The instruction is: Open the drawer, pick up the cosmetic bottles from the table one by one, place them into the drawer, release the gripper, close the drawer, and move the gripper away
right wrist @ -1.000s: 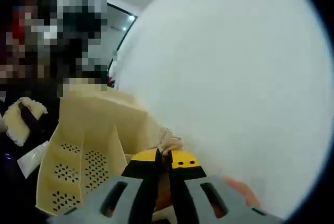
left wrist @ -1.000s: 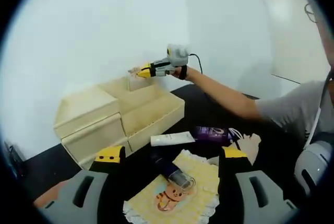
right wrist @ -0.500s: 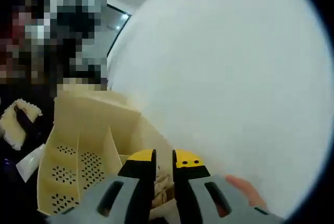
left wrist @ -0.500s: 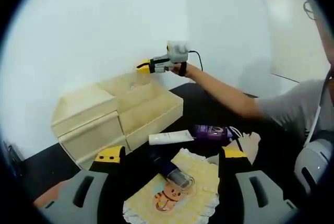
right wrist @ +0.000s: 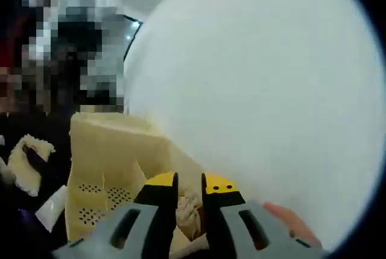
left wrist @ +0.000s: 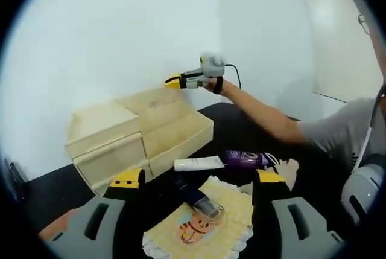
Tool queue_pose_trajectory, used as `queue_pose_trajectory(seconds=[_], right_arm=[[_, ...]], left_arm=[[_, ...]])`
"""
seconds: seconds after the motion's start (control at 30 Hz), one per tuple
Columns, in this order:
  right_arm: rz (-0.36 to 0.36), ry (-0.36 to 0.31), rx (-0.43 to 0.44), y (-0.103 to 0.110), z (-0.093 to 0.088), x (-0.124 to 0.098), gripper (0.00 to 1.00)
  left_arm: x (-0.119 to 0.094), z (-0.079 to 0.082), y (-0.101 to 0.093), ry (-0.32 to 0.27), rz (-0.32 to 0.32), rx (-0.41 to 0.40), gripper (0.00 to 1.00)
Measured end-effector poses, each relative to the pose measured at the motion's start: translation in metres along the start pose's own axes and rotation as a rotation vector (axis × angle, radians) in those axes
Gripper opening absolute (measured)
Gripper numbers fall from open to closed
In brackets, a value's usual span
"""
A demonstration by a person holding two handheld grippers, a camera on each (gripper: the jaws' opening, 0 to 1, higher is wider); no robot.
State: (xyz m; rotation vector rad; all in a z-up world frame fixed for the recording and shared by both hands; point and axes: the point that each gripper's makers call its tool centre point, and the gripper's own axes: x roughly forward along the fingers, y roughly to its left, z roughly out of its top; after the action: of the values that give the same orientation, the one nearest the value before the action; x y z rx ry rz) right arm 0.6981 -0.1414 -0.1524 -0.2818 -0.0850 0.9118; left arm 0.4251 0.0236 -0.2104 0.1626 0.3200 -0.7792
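My left gripper (left wrist: 198, 179) stands open above a yellow cloth (left wrist: 220, 226) on which a dark blue bottle (left wrist: 199, 201) with a clear cap lies. Beyond it lie a white tube (left wrist: 198, 163) and a purple bottle (left wrist: 244, 159). The wooden drawer box (left wrist: 102, 127) stands at the wall, its drawer (left wrist: 181, 138) pulled out. My right gripper (left wrist: 175, 80) hovers above the box's rear, held by a person's hand. In the right gripper view my right gripper (right wrist: 189, 185) is open with a narrow gap, and a small beige thing (right wrist: 188, 209) lies below in the drawer (right wrist: 96, 174).
The table top (left wrist: 48, 192) is black, with a white wall (left wrist: 120, 29) close behind the box. A person's arm (left wrist: 265, 117) reaches across from the right. In the right gripper view the yellow cloth (right wrist: 24, 157) and the white tube (right wrist: 51, 207) show at the left.
My right gripper opened, let the beige thing go into the drawer and rose clear of it. My left gripper has stayed open over the cloth.
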Motion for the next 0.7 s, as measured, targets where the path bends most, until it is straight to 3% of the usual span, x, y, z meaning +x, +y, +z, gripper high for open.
queue_pose_trajectory(seconds=[0.2, 0.4, 0.7], right_arm=[[-0.005, -0.021, 0.031, 0.015, 0.021, -0.028, 0.17], [0.001, 0.012, 0.005, 0.033, 0.038, -0.057, 0.21], [0.001, -0.015, -0.033, 0.06, 0.089, -0.11, 0.24]], left_arm=[[-0.017, 0.013, -0.004, -0.026, 0.01, 0.006, 0.66], [-0.034, 0.018, -0.03, -0.046, 0.015, 0.026, 0.65], [-0.057, 0.031, -0.061, -0.071, 0.01, 0.061, 0.66]])
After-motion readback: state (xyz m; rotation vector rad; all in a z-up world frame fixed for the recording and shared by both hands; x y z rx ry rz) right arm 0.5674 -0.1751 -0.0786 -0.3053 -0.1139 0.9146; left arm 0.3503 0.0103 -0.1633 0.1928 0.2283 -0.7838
